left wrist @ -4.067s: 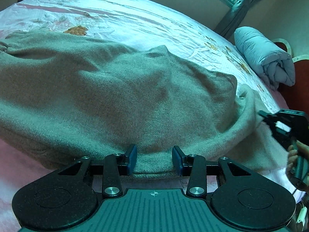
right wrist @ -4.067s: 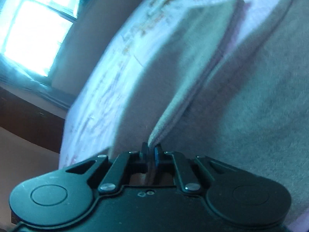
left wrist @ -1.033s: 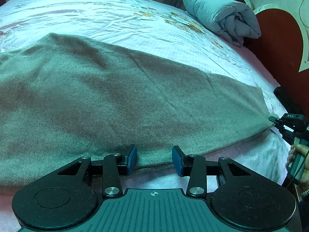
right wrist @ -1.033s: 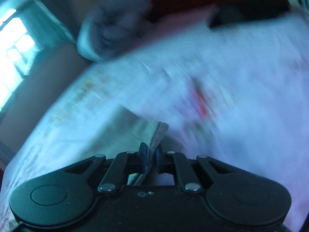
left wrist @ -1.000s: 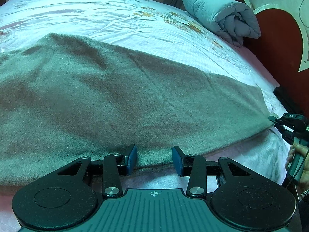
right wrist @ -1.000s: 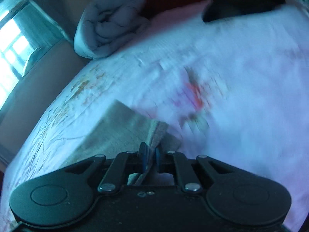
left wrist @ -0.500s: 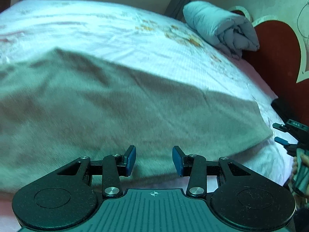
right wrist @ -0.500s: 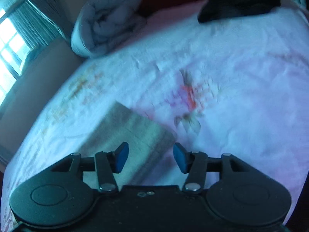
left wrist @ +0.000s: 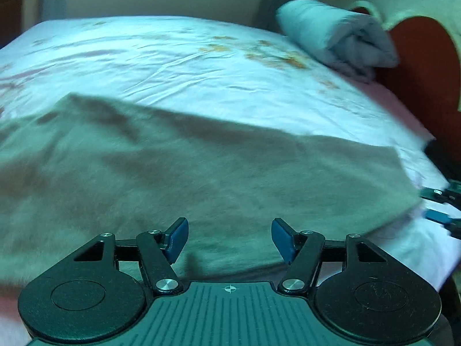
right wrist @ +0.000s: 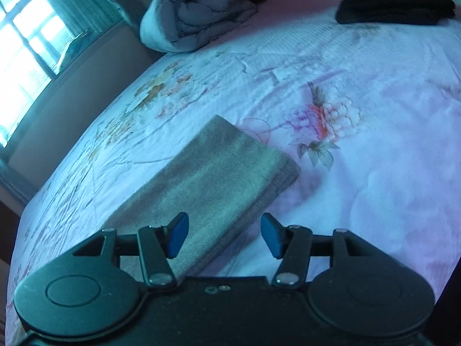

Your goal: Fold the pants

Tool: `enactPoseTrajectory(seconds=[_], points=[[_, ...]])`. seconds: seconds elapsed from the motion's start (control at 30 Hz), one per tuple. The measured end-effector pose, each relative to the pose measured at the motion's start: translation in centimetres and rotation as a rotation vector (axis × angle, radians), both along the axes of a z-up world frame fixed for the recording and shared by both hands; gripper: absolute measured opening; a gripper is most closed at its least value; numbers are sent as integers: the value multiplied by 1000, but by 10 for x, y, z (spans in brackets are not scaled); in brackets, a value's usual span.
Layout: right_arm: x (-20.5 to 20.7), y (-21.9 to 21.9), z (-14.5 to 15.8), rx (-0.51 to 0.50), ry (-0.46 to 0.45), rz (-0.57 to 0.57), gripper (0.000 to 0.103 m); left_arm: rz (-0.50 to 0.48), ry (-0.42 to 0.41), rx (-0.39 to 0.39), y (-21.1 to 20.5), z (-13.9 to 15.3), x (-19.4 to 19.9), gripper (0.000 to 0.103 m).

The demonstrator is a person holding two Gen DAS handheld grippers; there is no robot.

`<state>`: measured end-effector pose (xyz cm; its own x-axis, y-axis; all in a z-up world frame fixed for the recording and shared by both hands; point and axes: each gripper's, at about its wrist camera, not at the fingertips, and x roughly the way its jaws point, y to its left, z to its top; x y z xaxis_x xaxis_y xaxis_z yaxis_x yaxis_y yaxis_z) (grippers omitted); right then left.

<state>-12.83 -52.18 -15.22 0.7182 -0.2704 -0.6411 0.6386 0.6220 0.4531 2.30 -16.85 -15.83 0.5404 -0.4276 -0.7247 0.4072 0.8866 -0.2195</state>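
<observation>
The grey-brown pants (left wrist: 187, 173) lie flat across the floral bed sheet (left wrist: 173, 63), legs stacked one on the other. My left gripper (left wrist: 230, 238) is open and empty, over the near long edge of the pants. My right gripper (right wrist: 224, 235) is open and empty, just above the leg end of the pants (right wrist: 219, 167), whose layered cuffs lie flat on the sheet (right wrist: 374, 158). The right gripper's fingertips (left wrist: 438, 204) show at the far right of the left wrist view, beside the pants' end.
A rolled grey quilt (left wrist: 337, 37) lies at the head of the bed, also in the right wrist view (right wrist: 198, 8). A dark folded garment (right wrist: 394, 3) lies by the red headboard (left wrist: 426, 66). A window (right wrist: 28, 37) is at left.
My right gripper has opened and let go of the pants' leg end, which now lies flat on the sheet. Both grippers have drawn back a little; the left gripper stays open.
</observation>
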Motion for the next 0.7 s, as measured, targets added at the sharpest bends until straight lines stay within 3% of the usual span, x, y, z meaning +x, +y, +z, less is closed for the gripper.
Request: enactPoseTrajectory(seconds=[0.13,0.2,0.27,0.53,0.6,0.7], points=[[4,-3,6,-40,44,34,48,73,5,-4,16,1,5,66],[1,-16,1,5,41,4,48,101,15,-6,26,2,8,79],[1,-27,-6,51,35,-13,48,135,13,-14,39,4,11,83],[0,-59,-24,177,-14,-99,48,287,10,16,99,1,26,86],[2,-64,-27,206,-47,-105,49,322,32,4,111,-2,31,86],[6,-66,-31,231,-87,-117,43,328,57,-38,116,-7,33,86]])
